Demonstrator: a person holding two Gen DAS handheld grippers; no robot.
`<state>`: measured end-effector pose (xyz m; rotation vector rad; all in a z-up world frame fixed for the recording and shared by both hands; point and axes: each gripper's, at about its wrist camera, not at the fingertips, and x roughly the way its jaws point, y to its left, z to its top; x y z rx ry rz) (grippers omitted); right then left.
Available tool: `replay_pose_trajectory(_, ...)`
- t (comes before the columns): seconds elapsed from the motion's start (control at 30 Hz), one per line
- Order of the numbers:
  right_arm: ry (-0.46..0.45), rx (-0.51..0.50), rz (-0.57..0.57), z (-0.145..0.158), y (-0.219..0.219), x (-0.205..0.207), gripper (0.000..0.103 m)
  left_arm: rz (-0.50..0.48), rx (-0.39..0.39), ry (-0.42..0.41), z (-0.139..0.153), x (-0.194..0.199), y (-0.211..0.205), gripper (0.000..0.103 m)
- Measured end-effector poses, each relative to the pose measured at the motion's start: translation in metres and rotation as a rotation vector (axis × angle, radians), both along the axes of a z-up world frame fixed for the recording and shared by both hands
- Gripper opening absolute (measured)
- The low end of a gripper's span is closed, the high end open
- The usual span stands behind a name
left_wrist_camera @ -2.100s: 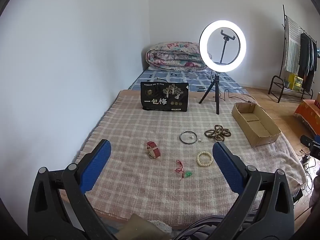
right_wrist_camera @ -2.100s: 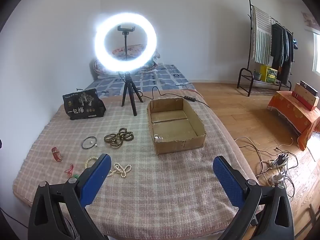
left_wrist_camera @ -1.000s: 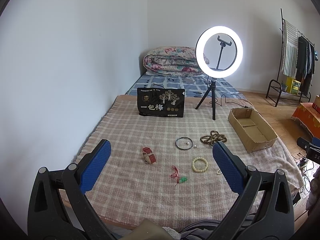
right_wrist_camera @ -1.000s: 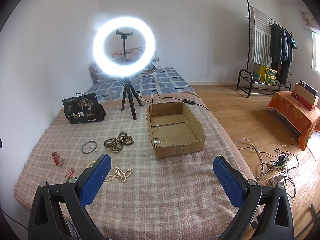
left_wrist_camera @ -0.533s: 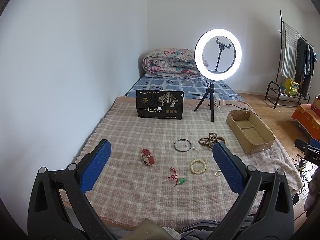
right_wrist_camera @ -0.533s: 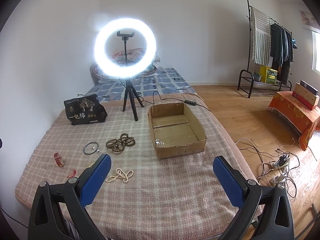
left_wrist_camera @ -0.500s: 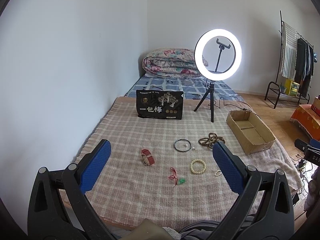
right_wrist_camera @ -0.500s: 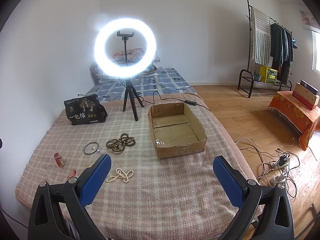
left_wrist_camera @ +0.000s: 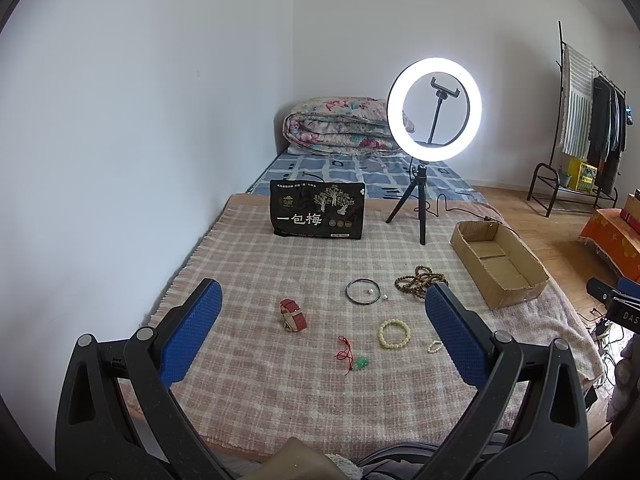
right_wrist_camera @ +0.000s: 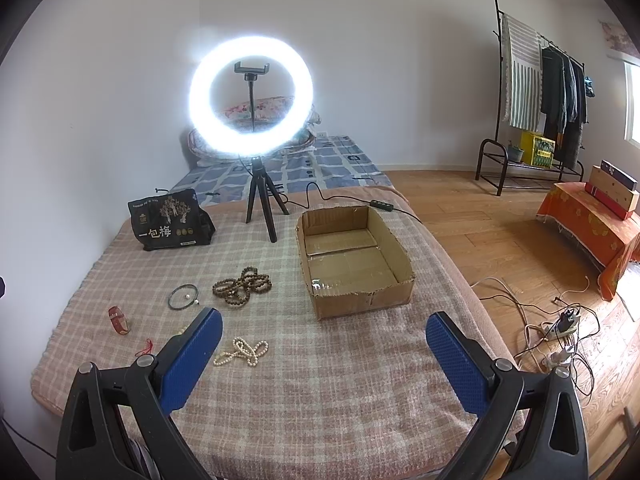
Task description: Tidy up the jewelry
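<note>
Left wrist view: white bead strand mostly hidden behind the left gripper's right finger, only a short end shows. Small pale bits by the thin black bangle too small to identify. Green piece on the red cord too small to tell shape.

Right wrist view: cream bead bracelet almost fully covered by the right gripper's left finger. Glare from the ring light blurs the folded quilt behind it.
</note>
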<state>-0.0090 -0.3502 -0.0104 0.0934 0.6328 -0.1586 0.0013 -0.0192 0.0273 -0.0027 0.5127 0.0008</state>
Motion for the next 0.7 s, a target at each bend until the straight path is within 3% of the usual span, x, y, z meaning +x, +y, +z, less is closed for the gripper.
replay_pose_trajectory(0.7,0.021,0.004,0.008,-0.009,0.003,0.014,0.103,-0.002,0.002,0.017,-0.009,0.007,-0.002,0.103)
